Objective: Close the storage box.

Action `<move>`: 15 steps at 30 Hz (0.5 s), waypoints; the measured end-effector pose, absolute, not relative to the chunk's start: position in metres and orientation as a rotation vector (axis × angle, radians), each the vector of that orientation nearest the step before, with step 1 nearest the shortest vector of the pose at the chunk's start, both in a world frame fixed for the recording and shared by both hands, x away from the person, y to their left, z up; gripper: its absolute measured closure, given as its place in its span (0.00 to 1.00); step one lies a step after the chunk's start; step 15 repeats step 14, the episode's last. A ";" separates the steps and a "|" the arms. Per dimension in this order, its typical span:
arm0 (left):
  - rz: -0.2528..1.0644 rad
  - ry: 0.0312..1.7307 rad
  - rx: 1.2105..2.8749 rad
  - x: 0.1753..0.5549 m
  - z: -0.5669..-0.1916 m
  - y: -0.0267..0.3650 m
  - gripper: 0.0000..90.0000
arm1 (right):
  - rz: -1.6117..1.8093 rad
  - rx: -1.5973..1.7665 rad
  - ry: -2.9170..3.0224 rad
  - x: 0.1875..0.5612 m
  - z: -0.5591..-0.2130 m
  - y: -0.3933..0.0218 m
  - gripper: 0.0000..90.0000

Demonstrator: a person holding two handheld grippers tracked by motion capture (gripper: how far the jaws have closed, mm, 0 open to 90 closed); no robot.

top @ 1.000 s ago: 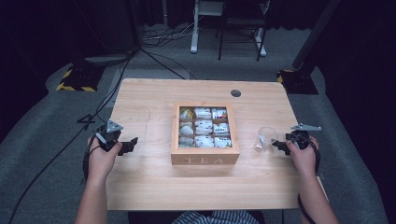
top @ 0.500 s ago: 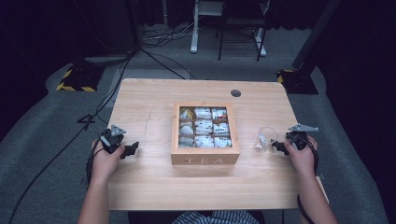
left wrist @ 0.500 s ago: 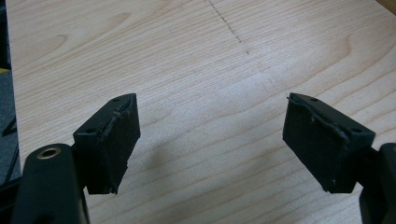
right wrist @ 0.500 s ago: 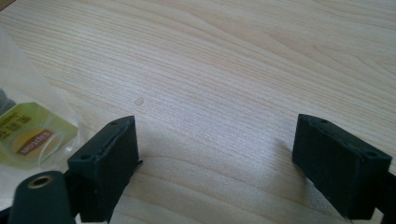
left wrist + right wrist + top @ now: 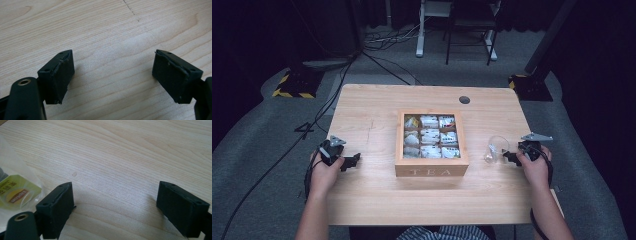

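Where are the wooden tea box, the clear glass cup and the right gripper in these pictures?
wooden tea box (image 5: pixel 432 171), high view, on its front wall with the lettering.
clear glass cup (image 5: pixel 498 145), high view, on its transparent side.
right gripper (image 5: pixel 122 205), right gripper view, midway between its two open black fingertips.

A: The tabletop (image 5: pixel 377 115) is pale wood, smooth and matt, with fine straight grain.

B: The tea box (image 5: pixel 432 171) is wood too, a warmer tone with a slight sheen. The left gripper (image 5: pixel 113 75) has matt black jaws with rough, frayed pad edges.

A: The right gripper (image 5: pixel 115 202) looks the same. Beside it, the glass cup (image 5: pixel 497 148) is clear and glossy, with a yellow-green paper tag (image 5: pixel 15 192) showing through.
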State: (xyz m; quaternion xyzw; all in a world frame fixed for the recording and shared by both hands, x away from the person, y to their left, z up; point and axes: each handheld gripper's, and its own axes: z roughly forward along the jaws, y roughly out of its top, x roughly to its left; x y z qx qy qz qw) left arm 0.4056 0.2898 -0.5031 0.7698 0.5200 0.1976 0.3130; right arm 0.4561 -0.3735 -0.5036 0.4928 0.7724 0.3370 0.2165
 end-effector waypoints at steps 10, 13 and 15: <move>0.516 1.363 2.028 0.408 -0.504 0.289 0.17 | 0.931 1.368 2.139 0.456 -0.504 -0.373 0.16; 0.518 1.368 2.027 0.408 -0.504 0.289 0.17 | 0.931 1.368 2.139 0.456 -0.504 -0.373 0.16; 0.518 1.370 2.026 0.408 -0.504 0.289 0.17 | 0.931 1.368 2.139 0.456 -0.504 -0.373 0.16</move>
